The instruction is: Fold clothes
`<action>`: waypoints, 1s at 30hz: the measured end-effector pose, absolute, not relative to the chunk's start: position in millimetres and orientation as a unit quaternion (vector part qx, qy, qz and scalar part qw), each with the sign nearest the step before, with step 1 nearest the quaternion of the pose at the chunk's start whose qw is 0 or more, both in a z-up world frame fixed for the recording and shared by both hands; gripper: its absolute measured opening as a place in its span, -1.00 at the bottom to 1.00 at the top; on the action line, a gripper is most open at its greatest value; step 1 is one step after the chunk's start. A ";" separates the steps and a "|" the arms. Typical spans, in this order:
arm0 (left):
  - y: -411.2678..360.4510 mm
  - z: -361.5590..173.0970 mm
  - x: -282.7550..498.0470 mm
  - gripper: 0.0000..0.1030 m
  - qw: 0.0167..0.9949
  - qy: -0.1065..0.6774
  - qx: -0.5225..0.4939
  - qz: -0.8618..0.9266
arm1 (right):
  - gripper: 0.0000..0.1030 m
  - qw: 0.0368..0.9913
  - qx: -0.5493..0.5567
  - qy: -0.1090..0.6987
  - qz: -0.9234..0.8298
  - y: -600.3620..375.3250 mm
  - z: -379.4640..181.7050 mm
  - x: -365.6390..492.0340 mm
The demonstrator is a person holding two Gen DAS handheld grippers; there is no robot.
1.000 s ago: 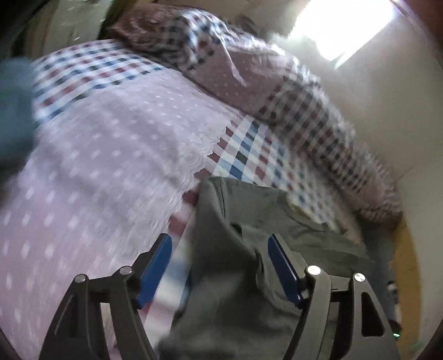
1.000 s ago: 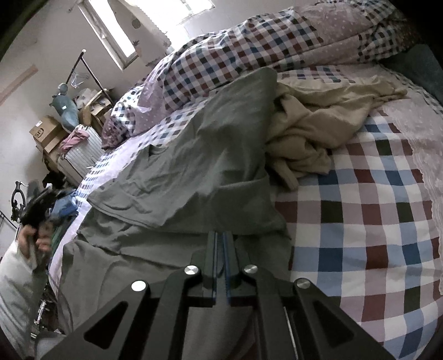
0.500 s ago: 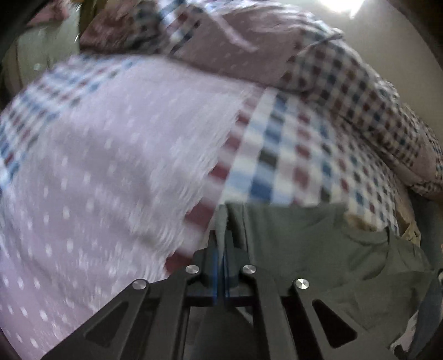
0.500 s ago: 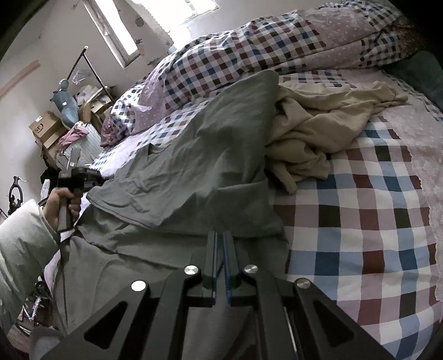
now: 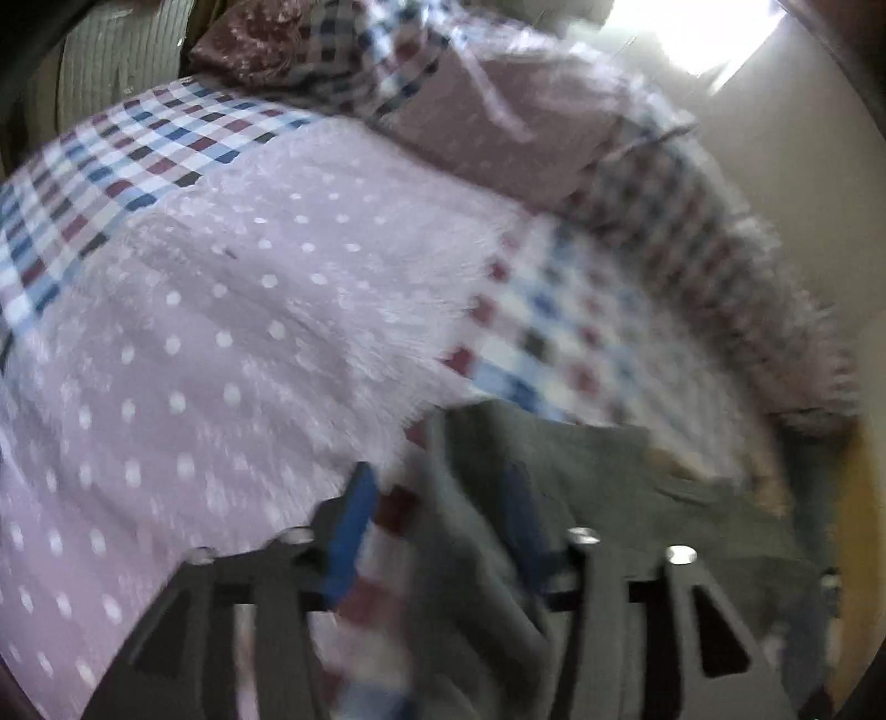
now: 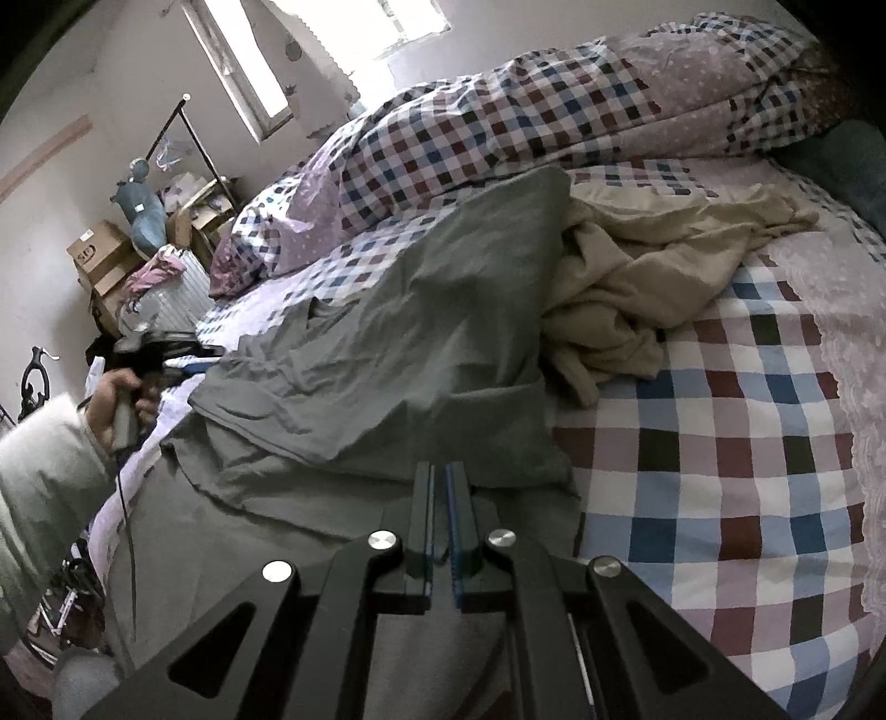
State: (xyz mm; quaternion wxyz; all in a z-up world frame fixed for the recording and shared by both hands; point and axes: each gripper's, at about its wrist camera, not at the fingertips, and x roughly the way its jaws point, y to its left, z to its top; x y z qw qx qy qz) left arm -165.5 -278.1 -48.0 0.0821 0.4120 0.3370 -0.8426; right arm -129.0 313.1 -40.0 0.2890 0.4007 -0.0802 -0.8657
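The right gripper (image 6: 440,515) had its blue-padded fingers (image 6: 455,520) clenched together on the near edge of a grey-green garment (image 6: 387,360), which ran under them and seemed pinched between the pads. That garment lay spread across the bed (image 6: 720,471), partly folded over itself, with its far end reaching toward the rolled checked duvet (image 6: 526,122) along the back. Just beside it, on its right and touching it, a cream garment (image 6: 637,277) sat crumpled in a heap on the checked sheet.

At the left of that view, a hand (image 6: 119,396) in a pale sleeve (image 6: 44,476) held the left gripper (image 5: 437,531) at the grey-green garment's far left corner. In the blurred left wrist view, its fingers (image 5: 349,531) stood apart, having just been opening, with a fold of the same garment (image 5: 609,487) rising between them; the pads did not press on it. Beyond lay a pink dotted panel (image 5: 221,332) of the bedcover and more checked fabric.

Past the bed, cardboard boxes (image 6: 105,255) and clutter stood against the wall below a bright window (image 6: 387,27).
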 end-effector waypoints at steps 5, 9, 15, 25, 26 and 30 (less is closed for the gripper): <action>-245.8 -44.3 -122.8 0.34 0.029 0.359 0.400 -0.843 | -0.91 0.290 0.394 -0.090 -0.868 314.9 -35.5 -128.8; -239.0 -72.0 -99.2 0.31 0.071 0.354 0.428 -0.828 | -0.91 0.296 0.387 -0.087 -0.869 312.1 -30.7 -126.2; -230.4 -70.5 -48.0 0.31 0.074 0.331 0.420 -0.842 | -0.90 0.307 0.377 -0.079 -0.870 308.0 -23.9 -120.4; -223.4 -57.8 -5.9 0.32 0.053 0.323 0.433 -0.840 | -0.88 0.321 0.377 -0.073 -0.866 299.4 -23.3 -118.2; -222.8 -52.3 6.0 0.32 0.056 0.317 0.428 -0.844 | -0.88 0.322 0.376 -0.073 -0.866 299.5 -22.5 -117.7; -217.5 -22.6 63.9 0.32 0.065 0.296 0.394 -0.868 | -0.88 0.338 0.368 -0.070 -0.863 299.1 -14.7 -112.1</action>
